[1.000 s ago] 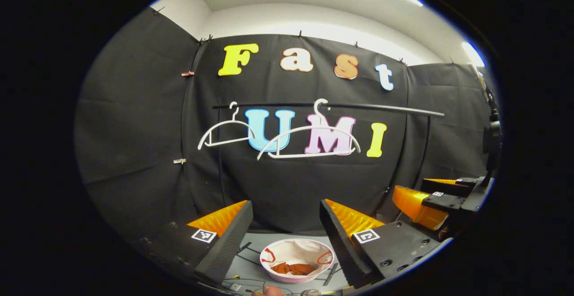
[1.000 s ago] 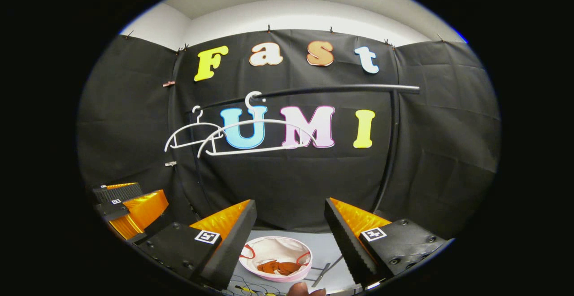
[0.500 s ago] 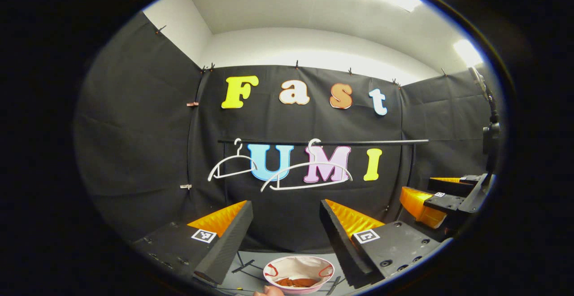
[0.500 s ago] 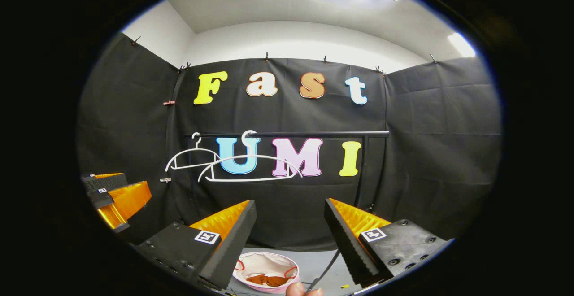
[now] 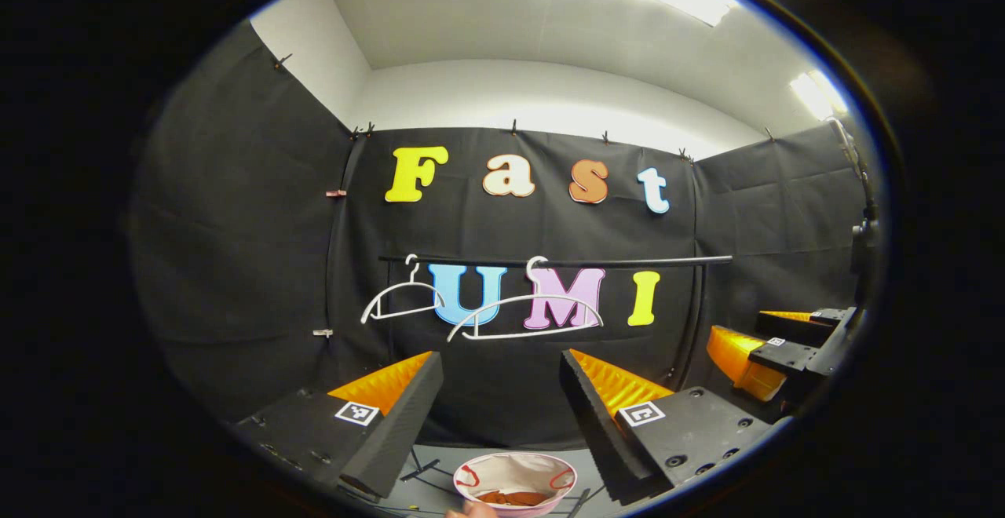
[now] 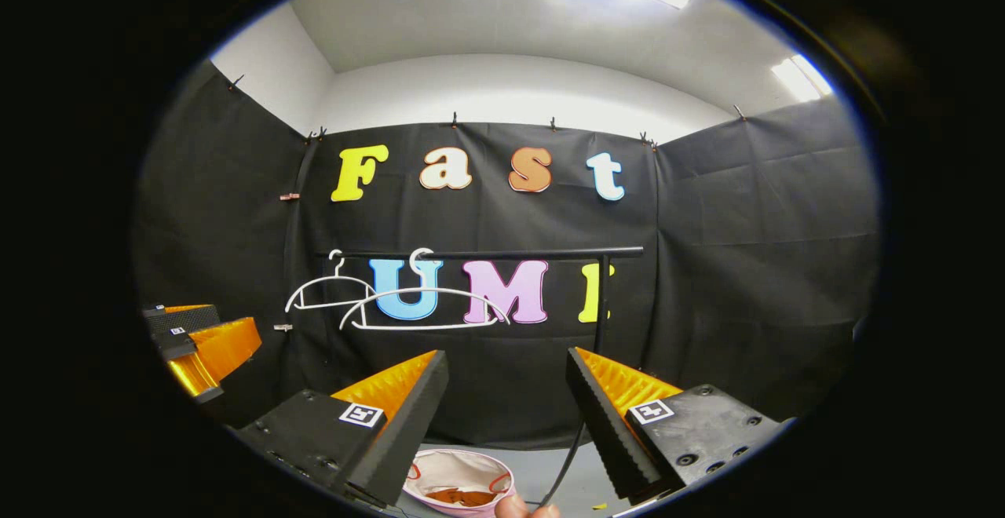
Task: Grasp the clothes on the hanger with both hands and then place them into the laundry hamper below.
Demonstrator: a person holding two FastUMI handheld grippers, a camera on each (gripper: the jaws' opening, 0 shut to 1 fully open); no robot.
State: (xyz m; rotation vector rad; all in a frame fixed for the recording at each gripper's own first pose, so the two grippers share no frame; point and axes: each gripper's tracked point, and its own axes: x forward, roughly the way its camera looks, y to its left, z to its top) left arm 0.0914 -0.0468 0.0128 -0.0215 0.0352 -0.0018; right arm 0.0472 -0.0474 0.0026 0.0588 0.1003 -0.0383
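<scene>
Two bare white hangers (image 5: 524, 298) (image 6: 424, 327) hang on a black rail (image 5: 628, 262) (image 6: 510, 254) against the back wall. Far below stands a round white hamper (image 5: 514, 472) (image 6: 455, 471) with red handles. Orange-brown clothes (image 5: 510, 497) (image 6: 459, 496) lie inside it. My left gripper (image 5: 498, 357) is open and holds nothing, well back from the rail and above the hamper. My right gripper (image 6: 506, 353) is open and likewise holds nothing. Each gripper also appears in the other's view, the right (image 5: 754, 345) and the left (image 6: 204, 341), side by side and apart.
The rail's upright post (image 6: 601, 306) stands at its right end. Thin cables (image 6: 569, 455) lie on the grey floor beside the hamper. A dark stand (image 5: 864, 227) rises at the far right. A person's fingertip (image 5: 471, 510) (image 6: 514, 508) shows at the bottom edge.
Both grippers have tilted upward and drawn back: the rail and hangers look smaller and lower, and the hamper has slid to the bottom edge. Both stay open.
</scene>
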